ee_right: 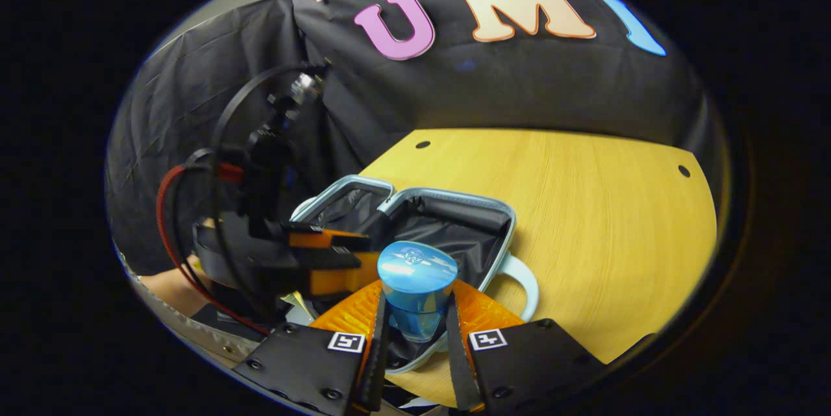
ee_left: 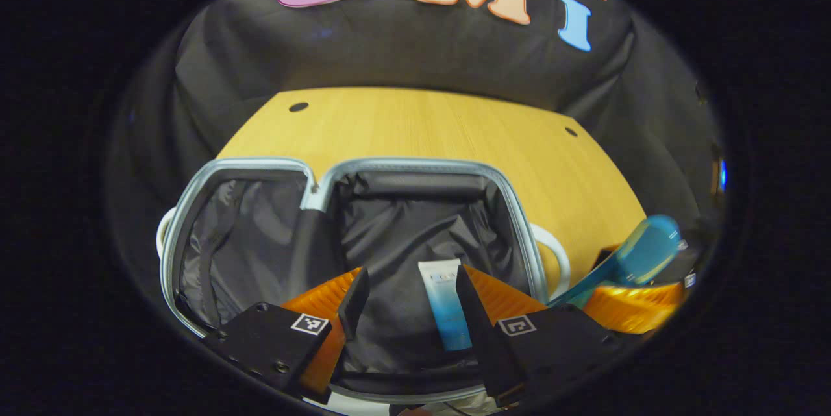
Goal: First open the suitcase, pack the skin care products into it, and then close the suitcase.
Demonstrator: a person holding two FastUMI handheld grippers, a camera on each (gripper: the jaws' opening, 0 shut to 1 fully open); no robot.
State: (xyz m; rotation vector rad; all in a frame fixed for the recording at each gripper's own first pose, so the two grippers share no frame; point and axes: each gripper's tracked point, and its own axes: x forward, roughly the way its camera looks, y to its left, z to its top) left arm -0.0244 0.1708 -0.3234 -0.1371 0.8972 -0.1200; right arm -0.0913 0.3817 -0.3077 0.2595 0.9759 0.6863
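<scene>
**Currently: packing under way, case lying open**

Nearest, the right gripper (ee_right: 415, 338) is clamping a jar (ee_right: 417, 296) over the case (ee_right: 500, 228). The left gripper (ee_left: 408, 302) is hovering spread and empty above a tube (ee_left: 448, 309) lying inside. Closing is pending. Beyond, a wooden table (ee_right: 584, 208) is meeting the black cloth wall (ee_right: 519, 85).

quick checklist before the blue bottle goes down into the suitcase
1. Suitcase open, lining exposed: ok.
2. Right gripper shut on the blue bottle, fingers on both its sides: ok.
3. Bottle upright, cap on top: ok.
4. Free lining beside the tube already lying in the case: ok.
5. Left gripper open, holding nothing, but low over the same compartment: not ok, may block the drop.
6. Bottle's height above the lining: cannot tell.
</scene>
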